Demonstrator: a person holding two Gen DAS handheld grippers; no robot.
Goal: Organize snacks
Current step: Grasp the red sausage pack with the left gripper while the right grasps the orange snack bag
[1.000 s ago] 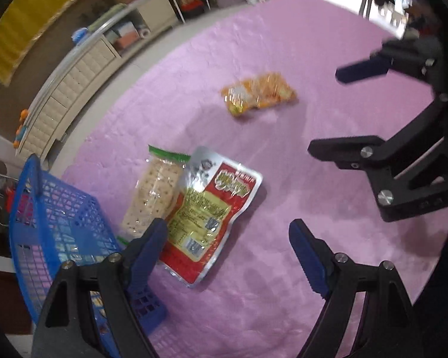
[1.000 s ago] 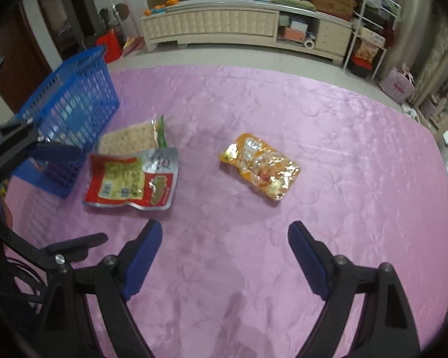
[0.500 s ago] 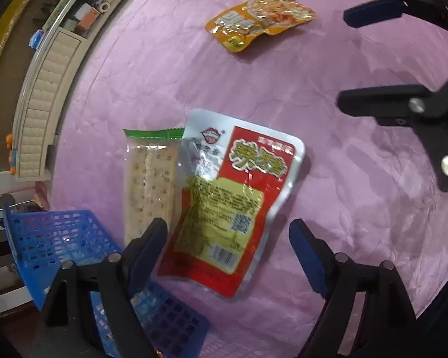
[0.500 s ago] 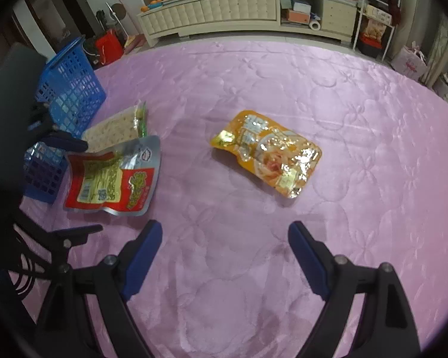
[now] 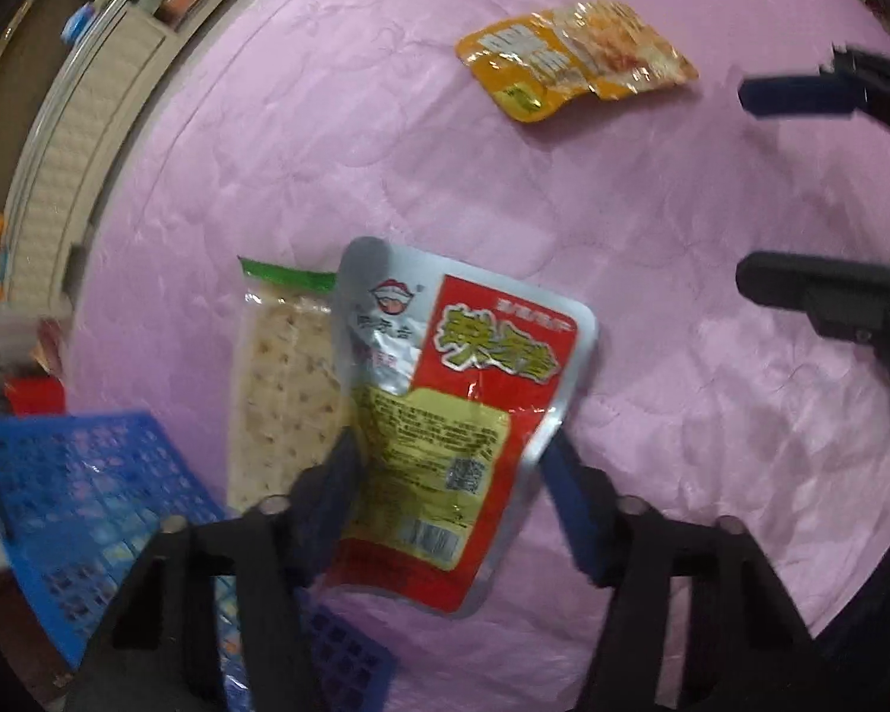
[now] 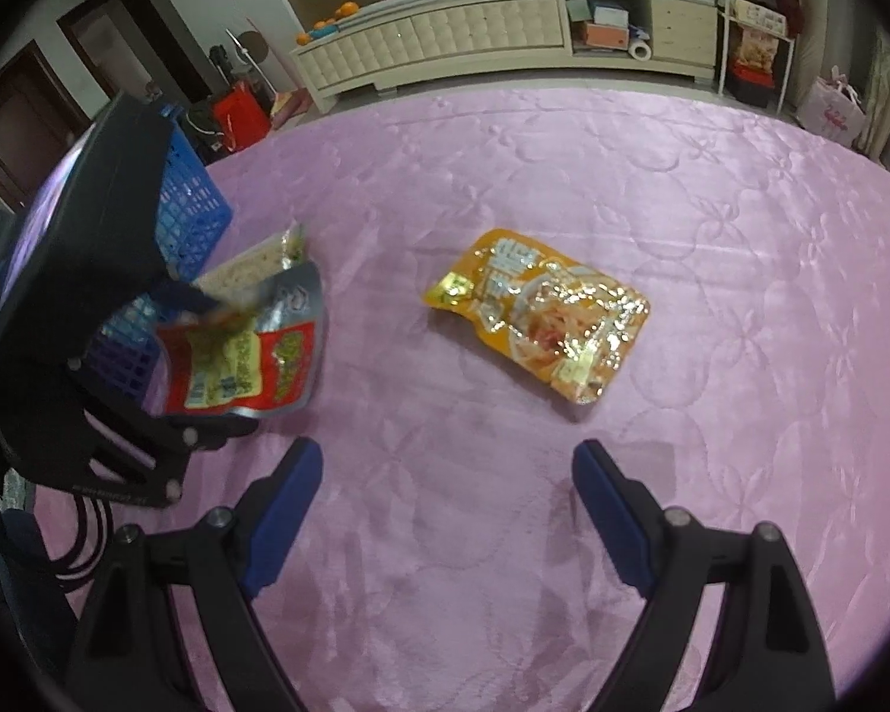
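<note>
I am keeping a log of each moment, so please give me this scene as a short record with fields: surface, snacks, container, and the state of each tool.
surface: pink quilted cloth
red-and-silver pouch: lower end between the left tool's fingers, partly overlapping the cracker pack
cracker pack: lies beside the basket
orange pouch: lies alone, mid-cloth, ahead of the right tool
blue basket: at the cloth's edge, next to the left tool
left tool: fingers around the red-and-silver pouch; whether they pinch it is unclear
right tool: open, holding nothing
</note>
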